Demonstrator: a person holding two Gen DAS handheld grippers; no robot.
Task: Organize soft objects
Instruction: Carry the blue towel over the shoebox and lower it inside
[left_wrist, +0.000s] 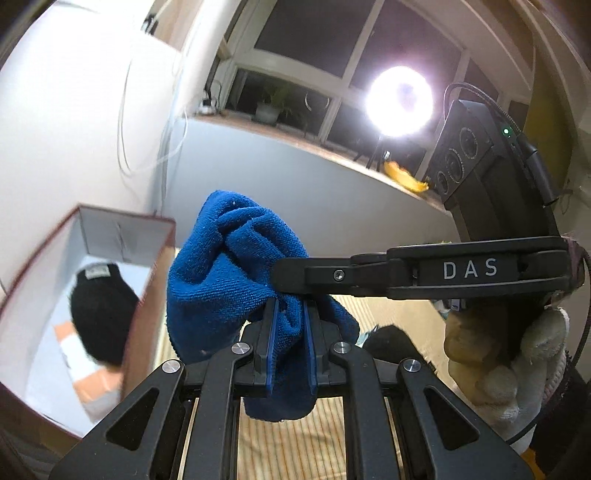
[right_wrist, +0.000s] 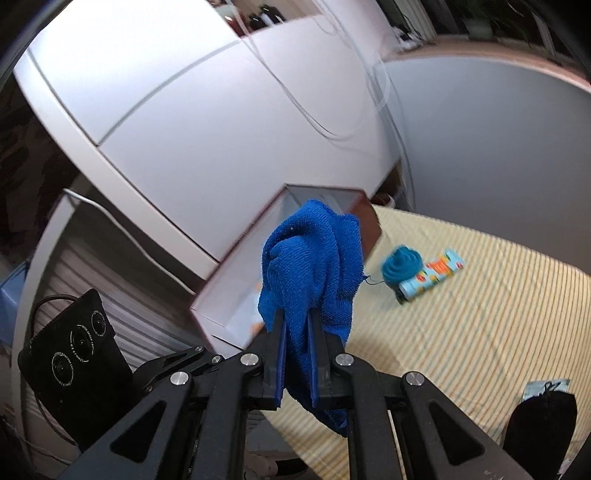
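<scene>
A bunched blue towel (left_wrist: 225, 266) hangs in the air, held by both grippers. My left gripper (left_wrist: 290, 306) is shut on its lower part. My right gripper (right_wrist: 297, 317) is shut on the same blue towel (right_wrist: 314, 262), and its finger also shows in the left wrist view (left_wrist: 314, 275), coming in from the right. An open white box with a dark red rim (left_wrist: 122, 229) stands to the left and holds a black knit hat (left_wrist: 101, 306). In the right wrist view the box (right_wrist: 236, 291) lies just behind the towel.
A yellow striped bed surface (right_wrist: 461, 332) carries a teal rolled item (right_wrist: 400, 266), a patterned tube (right_wrist: 432, 277) and a black sock (right_wrist: 539, 424). A cream plush toy (left_wrist: 509, 362) and a black soft item (left_wrist: 391, 343) lie at right. White wardrobe (right_wrist: 184, 129) behind.
</scene>
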